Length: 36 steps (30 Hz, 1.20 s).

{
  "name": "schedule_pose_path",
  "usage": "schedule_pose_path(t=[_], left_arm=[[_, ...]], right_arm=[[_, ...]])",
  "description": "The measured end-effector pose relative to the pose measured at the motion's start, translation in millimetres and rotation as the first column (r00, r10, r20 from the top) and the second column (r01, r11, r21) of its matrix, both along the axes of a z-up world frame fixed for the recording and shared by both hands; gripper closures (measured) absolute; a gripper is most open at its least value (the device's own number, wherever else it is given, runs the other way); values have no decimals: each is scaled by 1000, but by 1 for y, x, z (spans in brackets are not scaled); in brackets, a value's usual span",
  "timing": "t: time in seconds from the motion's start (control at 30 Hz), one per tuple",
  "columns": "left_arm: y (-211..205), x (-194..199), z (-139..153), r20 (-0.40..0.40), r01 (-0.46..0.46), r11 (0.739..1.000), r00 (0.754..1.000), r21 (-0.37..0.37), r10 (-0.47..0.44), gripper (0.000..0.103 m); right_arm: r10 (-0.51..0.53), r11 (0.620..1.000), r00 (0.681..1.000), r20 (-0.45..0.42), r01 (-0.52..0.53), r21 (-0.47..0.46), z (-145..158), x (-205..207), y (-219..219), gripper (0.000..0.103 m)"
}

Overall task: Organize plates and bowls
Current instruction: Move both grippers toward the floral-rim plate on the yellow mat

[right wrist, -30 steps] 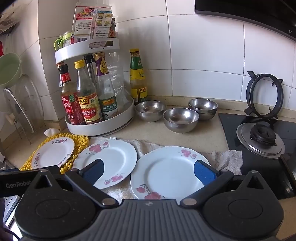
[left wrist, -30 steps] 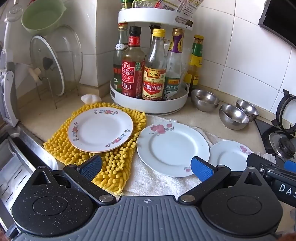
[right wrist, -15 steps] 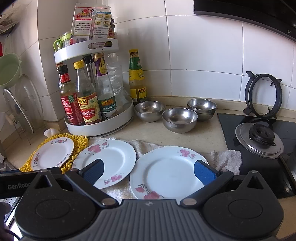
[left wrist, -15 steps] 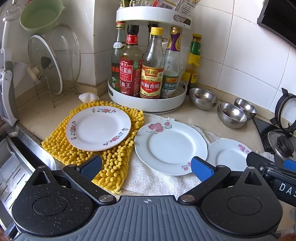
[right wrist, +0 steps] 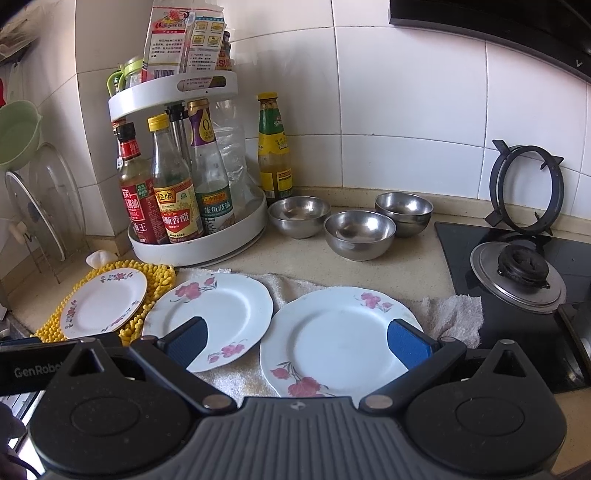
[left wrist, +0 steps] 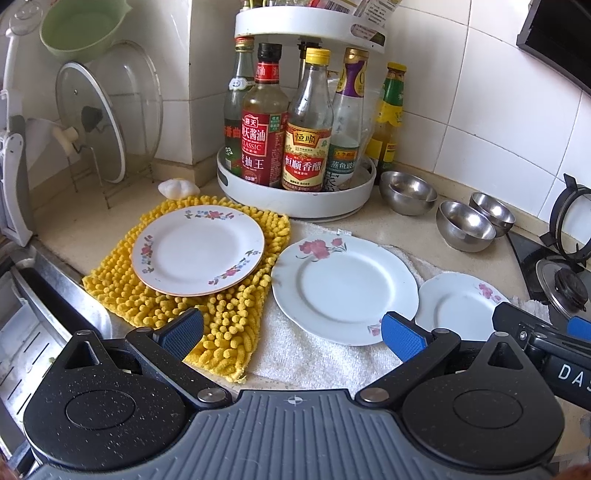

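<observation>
Plates lie in a row on the counter, nearest the cameras. Left gripper (left wrist: 291, 334), jaws spread wide and holding nothing, hovers over the seam between the yellow mat (left wrist: 236, 325) and the white towel (left wrist: 310, 354). Right gripper (right wrist: 297, 341), likewise spread wide and empty, hovers above the right plate (right wrist: 340, 339), its blue pads (right wrist: 406, 341) over the plate's two sides; contact cannot be judged.

Taking the towel as landmark: the right plate and the middle plate (right wrist: 225, 314) rest on it, rims just beside each other, both with pink flower prints. The small plate (left wrist: 197, 249), with a floral rim, lies on the mat, which overlaps the towel's left edge.

Beyond the towel, three steel bowls (right wrist: 360, 232) stand upright and empty in a loose cluster, close together. Behind the towel's left part stands a white two-tier rack (right wrist: 199, 243) of sauce bottles, one yellow-capped bottle (right wrist: 275, 147) beside it at the tiled wall. Right of the towel lies the black hob (right wrist: 517, 266) with a burner cap and a trivet leaning on the wall. Far left of the mat, glass lids (left wrist: 92, 122) stand in a wire holder beneath a green bowl (left wrist: 81, 26).
</observation>
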<state>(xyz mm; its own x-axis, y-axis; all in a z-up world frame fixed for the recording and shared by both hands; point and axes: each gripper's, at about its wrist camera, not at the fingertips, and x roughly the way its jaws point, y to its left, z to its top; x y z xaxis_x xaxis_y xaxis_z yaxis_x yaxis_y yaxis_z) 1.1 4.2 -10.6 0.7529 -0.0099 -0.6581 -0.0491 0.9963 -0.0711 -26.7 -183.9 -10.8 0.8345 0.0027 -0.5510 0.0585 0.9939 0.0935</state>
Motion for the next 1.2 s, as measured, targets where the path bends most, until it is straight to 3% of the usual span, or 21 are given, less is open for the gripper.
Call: schedule_pose_path(t=[0.6,1.2], left_arm=[[9,9,-9,-38,-12,1000,999,-20,11,0],[21,56,-21,-90,-133,991,987,0,133,0]], right_arm=[[31,999,999,-24,-31,-13,-6,13,9,0],[189,982,980,-69,-190,-15,-15,88,18,0]])
